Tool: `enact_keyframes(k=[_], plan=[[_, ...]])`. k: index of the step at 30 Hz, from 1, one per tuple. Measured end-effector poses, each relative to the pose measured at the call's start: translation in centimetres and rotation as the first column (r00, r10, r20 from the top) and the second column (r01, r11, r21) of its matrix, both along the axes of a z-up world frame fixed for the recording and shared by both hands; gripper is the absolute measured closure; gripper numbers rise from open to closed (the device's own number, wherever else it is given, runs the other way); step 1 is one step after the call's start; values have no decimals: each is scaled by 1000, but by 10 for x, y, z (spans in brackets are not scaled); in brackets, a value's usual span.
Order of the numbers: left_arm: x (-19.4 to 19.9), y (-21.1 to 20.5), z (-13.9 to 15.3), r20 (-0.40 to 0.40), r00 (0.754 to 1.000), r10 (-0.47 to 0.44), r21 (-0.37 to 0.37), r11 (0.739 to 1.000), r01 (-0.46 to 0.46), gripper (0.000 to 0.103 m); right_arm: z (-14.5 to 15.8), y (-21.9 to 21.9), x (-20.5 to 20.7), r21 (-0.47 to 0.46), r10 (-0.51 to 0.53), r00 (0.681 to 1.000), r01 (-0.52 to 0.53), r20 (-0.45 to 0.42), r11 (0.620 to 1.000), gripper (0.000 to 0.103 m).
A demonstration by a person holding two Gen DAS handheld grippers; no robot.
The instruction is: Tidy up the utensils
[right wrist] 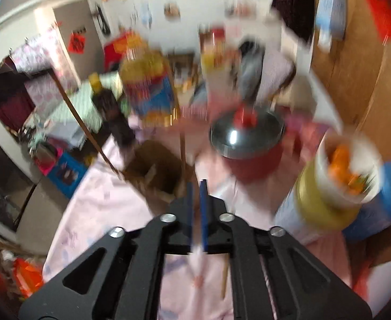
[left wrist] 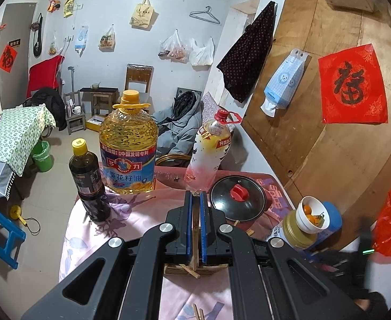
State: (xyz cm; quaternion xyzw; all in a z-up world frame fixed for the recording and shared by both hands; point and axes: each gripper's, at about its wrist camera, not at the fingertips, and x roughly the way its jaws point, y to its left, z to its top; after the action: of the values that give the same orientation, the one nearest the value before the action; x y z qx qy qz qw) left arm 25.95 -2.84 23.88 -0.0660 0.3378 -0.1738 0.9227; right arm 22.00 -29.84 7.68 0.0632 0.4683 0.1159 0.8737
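A woven chopstick basket [left wrist: 195, 268] is sitting on the pink floral table [left wrist: 115, 229], and the left gripper [left wrist: 195, 200] is clamping its jaws nearly shut on the thin wooden upright [left wrist: 194, 229] that is rising from the basket's rim. Loose chopsticks [left wrist: 198, 313] are lying on the cloth in front of the basket. In the blurred right wrist view the basket [right wrist: 152, 168] is showing as a brown box with one chopstick [right wrist: 182, 144] standing up in it and another [right wrist: 83, 125] leaning out to the left. The right gripper [right wrist: 196, 186] is hanging above the table with its jaws standing a narrow gap apart and nothing between them. Behind the basket, a lidded red pot [left wrist: 238, 200], a large oil jug [left wrist: 128, 146], a dark sauce bottle [left wrist: 88, 178] and a tilted plastic bottle [left wrist: 208, 154] are standing. A white bowl of oranges [left wrist: 312, 213] is resting on a gold-lidded can [left wrist: 296, 229].
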Motion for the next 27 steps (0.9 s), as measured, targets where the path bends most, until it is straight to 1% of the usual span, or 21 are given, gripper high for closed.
enact_keyframes(k=[1, 2, 3, 4, 6, 8, 11, 13, 17, 18, 19, 21, 23, 25, 26, 27], plan=[[-1, 0, 0, 0, 1000, 0, 1, 1000, 0, 97, -20, -4, -3, -2, -11, 999, 11, -40, 1000, 80], [-1, 0, 1, 0, 1000, 2, 3, 1000, -2, 97, -39, -7, -7, -4, -15, 997, 15, -72, 1000, 80], [-2, 1, 1, 1, 1000, 2, 4, 1000, -2, 97, -71, -13, -17, 6, -20, 991, 21, -132, 1000, 80], [-2, 1, 1, 2, 1000, 2, 5, 1000, -2, 97, -92, -16, -25, 6, -28, 985, 30, -169, 1000, 80], [-2, 1, 2, 2, 1000, 3, 5, 1000, -3, 97, -133, -21, -50, -13, -52, 974, 50, -222, 999, 80], [-2, 1, 2, 3, 1000, 3, 3, 1000, -3, 97, -165, -27, -73, -39, -88, 964, 81, -251, 996, 80], [-2, 2, 1, 1, 1000, 0, 2, 1000, 0, 97, -189, -30, -92, -52, -120, 960, 111, -254, 993, 80], [-2, 1, 2, 0, 1000, -2, 9, 1000, 2, 97, -196, -30, -101, -46, -134, 963, 127, -235, 991, 80], [2, -6, 2, -5, 1000, -6, 20, 1000, 6, 97, -193, -28, -105, -39, -147, 975, 142, -168, 989, 80], [3, -7, 2, -7, 1000, -5, 19, 1000, 5, 97, -193, -27, -104, -45, -145, 976, 140, -161, 989, 81], [4, -8, 1, -9, 1000, -5, 17, 1000, 5, 97, -196, -27, -105, -54, -142, 977, 135, -162, 989, 83], [6, -9, 0, -13, 1000, -4, 13, 1000, 4, 97, -198, -23, -109, -82, -139, 981, 129, -136, 988, 84], [8, -11, -2, -15, 1000, -3, 13, 1000, 4, 97, -198, -21, -110, -119, -141, 982, 127, -125, 985, 96], [9, -11, -4, -17, 1000, -6, 13, 1000, 6, 97, -189, -28, -118, -96, -164, 979, 153, -119, 984, 97], [9, -12, -4, -17, 1000, -7, 15, 1000, 7, 97, -179, -30, -120, -90, -173, 980, 164, -102, 982, 97], [10, -13, -5, -16, 1000, -8, 16, 1000, 9, 97, -163, -31, -122, -92, -173, 982, 166, -72, 982, 97]])
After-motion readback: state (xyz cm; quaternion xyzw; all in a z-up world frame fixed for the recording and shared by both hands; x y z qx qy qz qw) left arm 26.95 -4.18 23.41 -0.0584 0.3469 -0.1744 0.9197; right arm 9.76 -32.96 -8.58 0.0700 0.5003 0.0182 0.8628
